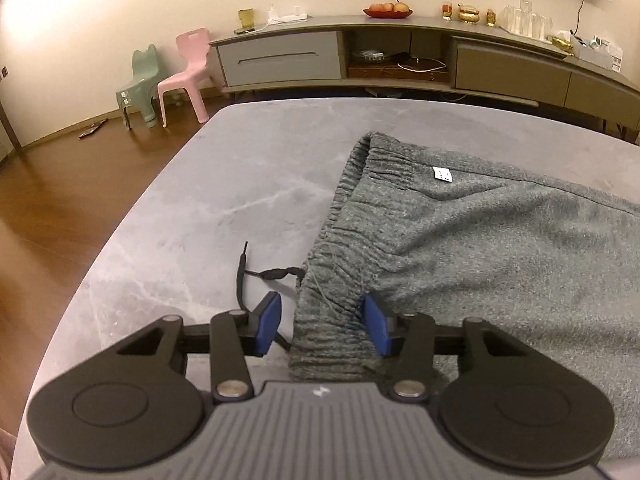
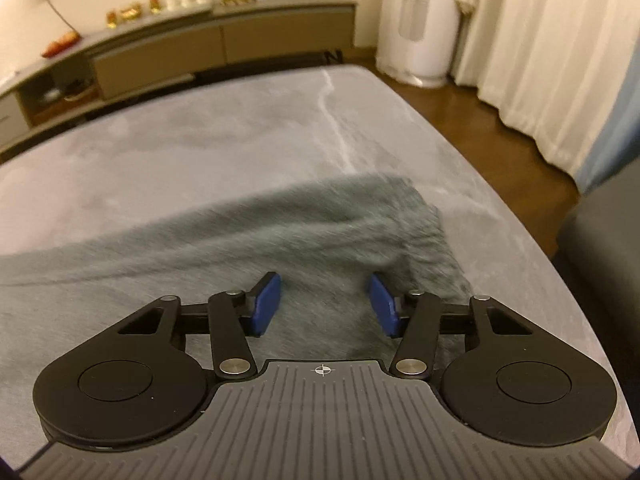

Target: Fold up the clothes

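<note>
— Where are the grey trousers [image 1: 500, 240]?
— Flat on the table [image 1: 180, 220], unfolded. Left gripper [image 1: 324, 322] spread astride the waistband; right gripper [image 2: 324, 304] spread above the hem. No fold made.

The left wrist view looks forward and steeply down past its own black two-finger left gripper [image 1: 323, 322], close above the elasticated waistband end of a grey fleece garment [image 1: 460, 248] on the grey marble-patterned table [image 1: 168, 232], facing a long low grey sideboard [image 1: 400, 52] against the wall. The right wrist view sits equally close behind the black two-finger right gripper [image 2: 325, 304] — over the same garment's far end, blurred here. Both views share the table, the garment and that sideboard — seen from opposite ends.
</note>
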The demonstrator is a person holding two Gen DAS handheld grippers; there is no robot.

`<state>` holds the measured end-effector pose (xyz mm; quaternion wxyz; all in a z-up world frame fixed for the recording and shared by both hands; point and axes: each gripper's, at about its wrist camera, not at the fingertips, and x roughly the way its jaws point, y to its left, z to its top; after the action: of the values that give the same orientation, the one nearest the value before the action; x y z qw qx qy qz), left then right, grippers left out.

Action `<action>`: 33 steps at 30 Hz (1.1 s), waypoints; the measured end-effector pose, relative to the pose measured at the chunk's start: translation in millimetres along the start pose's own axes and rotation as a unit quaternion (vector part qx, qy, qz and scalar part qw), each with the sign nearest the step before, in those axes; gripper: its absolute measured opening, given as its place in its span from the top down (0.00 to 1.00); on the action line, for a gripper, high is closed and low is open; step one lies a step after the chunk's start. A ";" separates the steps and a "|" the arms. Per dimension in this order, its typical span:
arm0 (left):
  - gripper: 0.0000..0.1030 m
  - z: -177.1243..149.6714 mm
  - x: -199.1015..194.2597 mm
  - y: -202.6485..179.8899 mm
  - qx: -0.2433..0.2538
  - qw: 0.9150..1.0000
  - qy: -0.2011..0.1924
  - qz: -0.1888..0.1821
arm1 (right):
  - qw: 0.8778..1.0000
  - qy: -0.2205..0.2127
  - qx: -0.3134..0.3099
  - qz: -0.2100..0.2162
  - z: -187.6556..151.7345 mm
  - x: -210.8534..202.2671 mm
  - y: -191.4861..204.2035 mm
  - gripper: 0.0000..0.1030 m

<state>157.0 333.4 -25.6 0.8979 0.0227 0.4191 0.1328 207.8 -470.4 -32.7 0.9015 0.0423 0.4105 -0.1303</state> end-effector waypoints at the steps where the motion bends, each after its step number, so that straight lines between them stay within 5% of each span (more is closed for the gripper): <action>1: 0.56 0.1 0.1 -1.5 0.002 1.000 0.002 0.002 | 1.000 0.003 0.002 0.003 1.5 0.7 -0.4 0.49; 6: 0.50 2.2 -2.5 -7.0 0.008 1.000 0.012 0.027 | 0.998 0.003 -0.058 0.024 8.8 6.1 19.9 0.46; 7: 0.50 3.1 -2.7 -7.9 0.007 0.999 0.014 0.035 | 0.999 -0.004 -0.054 0.006 11.5 11.3 18.6 0.35; 11: 0.51 10.1 -17.5 -8.8 -0.006 0.999 0.013 0.049 | 1.000 -0.022 0.002 -0.007 18.7 18.8 3.0 0.39; 12: 0.51 12.0 -28.2 -6.6 -0.010 0.999 0.004 0.047 | 1.000 -0.029 0.011 -0.001 19.8 8.6 0.7 0.45; 16: 0.50 13.5 -71.8 4.0 -0.020 0.999 -0.037 0.029 | 0.994 -0.076 0.055 0.049 12.4 -47.0 -26.3 0.32; 18: 0.50 10.4 -80.5 7.5 -0.021 0.999 -0.034 0.012 | 0.994 -0.068 0.074 0.037 -5.7 -60.8 -47.1 0.31; 22: 0.50 2.0 -84.4 4.2 -0.014 1.000 -0.016 -0.002 | 0.995 -0.025 0.095 0.008 -33.5 -52.2 -84.4 0.32; 29: 0.44 -7.2 -107.3 -16.0 -0.016 0.999 -0.023 -0.030 | 0.997 -0.037 0.063 0.005 -38.6 -33.7 -79.2 0.35; 30: 0.44 -9.0 -108.8 -20.1 -0.014 0.999 -0.021 -0.031 | 0.998 -0.030 0.058 0.004 -36.3 -30.3 -76.2 0.40; 31: 0.44 -10.3 -108.9 -23.5 -0.012 0.999 -0.021 -0.025 | 0.998 -0.023 0.052 0.004 -34.0 -26.8 -73.2 0.60; 33: 0.44 -11.1 -107.0 -26.1 -0.016 1.000 -0.021 -0.005 | 0.999 -0.010 0.040 0.002 -29.2 -20.4 -67.3 0.75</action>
<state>88.6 279.8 43.1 0.9072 0.0089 0.3983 0.1350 155.6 -525.7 -34.5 0.9035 0.0783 0.3956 -0.1454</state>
